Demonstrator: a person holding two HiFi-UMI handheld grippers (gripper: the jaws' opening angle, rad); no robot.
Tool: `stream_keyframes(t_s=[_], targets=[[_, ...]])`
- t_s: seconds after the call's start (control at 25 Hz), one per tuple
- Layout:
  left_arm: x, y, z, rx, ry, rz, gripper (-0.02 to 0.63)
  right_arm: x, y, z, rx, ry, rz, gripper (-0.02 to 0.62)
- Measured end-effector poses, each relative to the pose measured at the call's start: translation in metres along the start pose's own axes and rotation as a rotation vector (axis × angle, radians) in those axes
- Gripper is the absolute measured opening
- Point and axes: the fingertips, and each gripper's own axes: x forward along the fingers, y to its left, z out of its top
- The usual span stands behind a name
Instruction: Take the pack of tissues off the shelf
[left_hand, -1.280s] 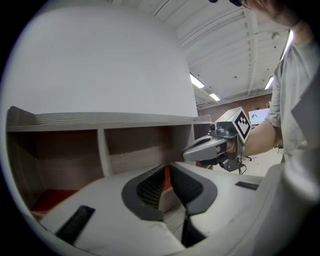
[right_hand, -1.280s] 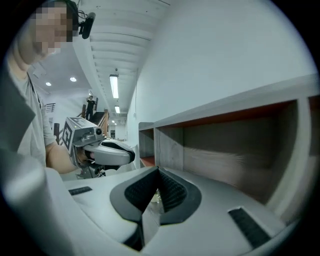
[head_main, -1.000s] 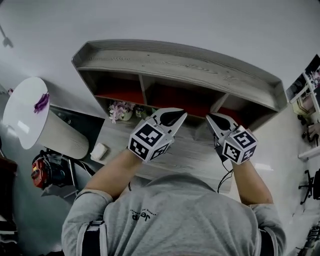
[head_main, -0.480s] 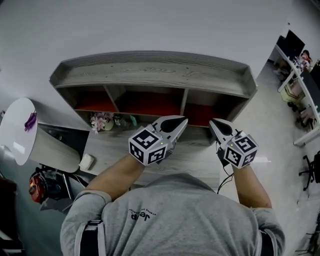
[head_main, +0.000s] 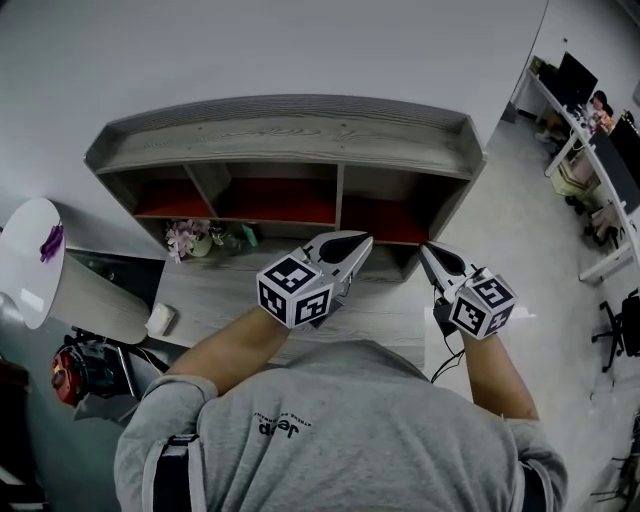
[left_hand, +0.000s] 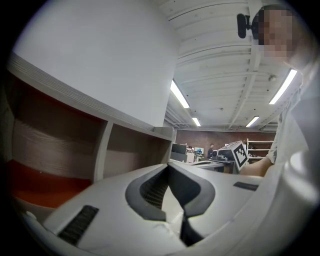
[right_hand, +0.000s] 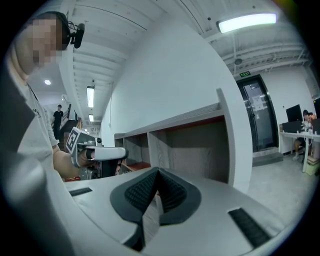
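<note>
A grey wooden shelf unit (head_main: 280, 140) with three red-floored compartments stands on a desk against the wall. I cannot make out a pack of tissues in any view. My left gripper (head_main: 352, 246) is shut with nothing in it, level, in front of the divider between the middle and right compartments; its jaws (left_hand: 168, 167) meet tip to tip. My right gripper (head_main: 430, 254) is also shut and empty, at the shelf's right end. In the right gripper view, its closed jaws (right_hand: 158, 171) face the right compartment (right_hand: 195, 150).
A bunch of pale flowers (head_main: 184, 238) and a small greenish object (head_main: 247, 236) sit at the left compartment's mouth. A white cup-like thing (head_main: 158, 320) lies at the desk's left edge. A round white table (head_main: 27, 262) stands left; office desks (head_main: 590, 130) lie far right.
Both grippers have slid rightwards along the shelf front, from the middle compartment toward its right end. The shelf has shifted left in the head view. Both stay shut.
</note>
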Motion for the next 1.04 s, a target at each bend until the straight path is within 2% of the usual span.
stream_keyframes(t_s=[0.32,1.04], targets=[[-0.002,-0.011,0.001,0.021,0.010,0.002,0.014,-0.011,0.007,0.002,-0.024,-0.013,0.018,0.015],[-0.018,-0.009,-0.001,0.022,0.013,0.031,0.012,-0.005,0.019,-0.001,-0.029,-0.008,0.050,0.014]])
